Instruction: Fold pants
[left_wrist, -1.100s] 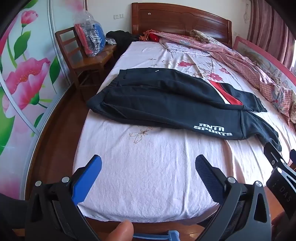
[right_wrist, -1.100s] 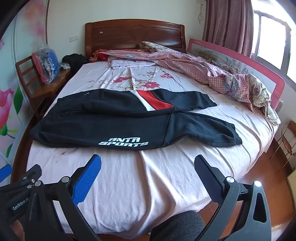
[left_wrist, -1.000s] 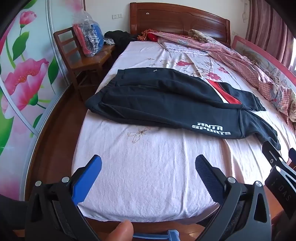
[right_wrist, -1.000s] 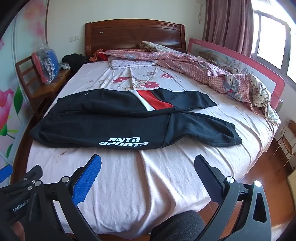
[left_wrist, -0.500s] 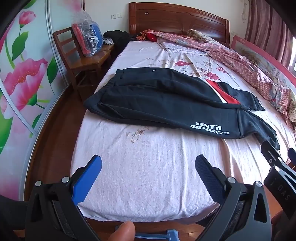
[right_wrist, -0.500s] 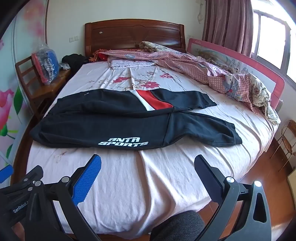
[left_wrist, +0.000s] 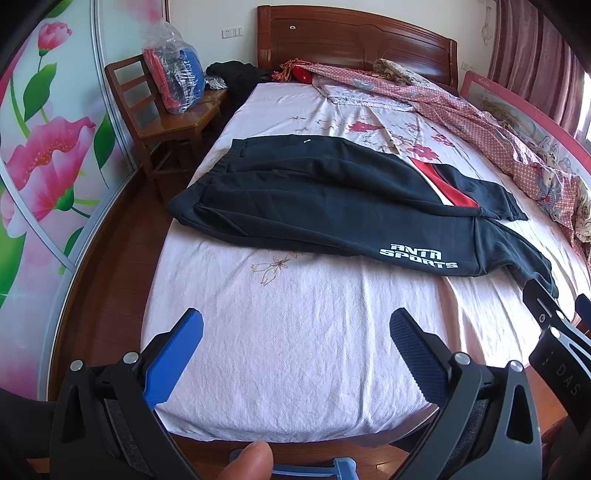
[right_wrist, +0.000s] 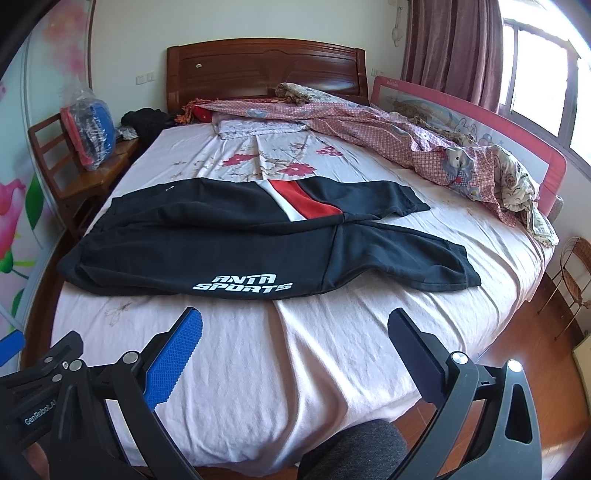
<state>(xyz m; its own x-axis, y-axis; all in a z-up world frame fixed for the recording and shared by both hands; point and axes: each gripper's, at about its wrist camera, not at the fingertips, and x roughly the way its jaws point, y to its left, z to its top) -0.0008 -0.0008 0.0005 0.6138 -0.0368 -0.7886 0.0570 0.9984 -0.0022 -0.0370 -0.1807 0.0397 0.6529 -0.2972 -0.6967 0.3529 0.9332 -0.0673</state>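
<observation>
The black fabric sweatpants (right_wrist: 236, 251) carry white lettering and a red-and-white panel. The pale pink bed sheet (right_wrist: 280, 369) bears red flowers. The rumpled quilt (right_wrist: 406, 136) looks red-checked, though its far folds blur.

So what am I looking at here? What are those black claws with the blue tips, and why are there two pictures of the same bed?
Those claws are two hand-held grippers; a person carries one in each hand, and a fingertip shows at the bottom. Each gripper has its own wide-angle camera looking forward between its fingers, hence two pictures. One view comes from the left gripper, the other from the right gripper. Both stand open and hold nothing. On the bed lie black pants, spread flat, with white lettering and a red and white stripe. A patterned quilt is bunched along the far side. A wooden chair beside the bed holds a plastic-wrapped bundle.
</observation>
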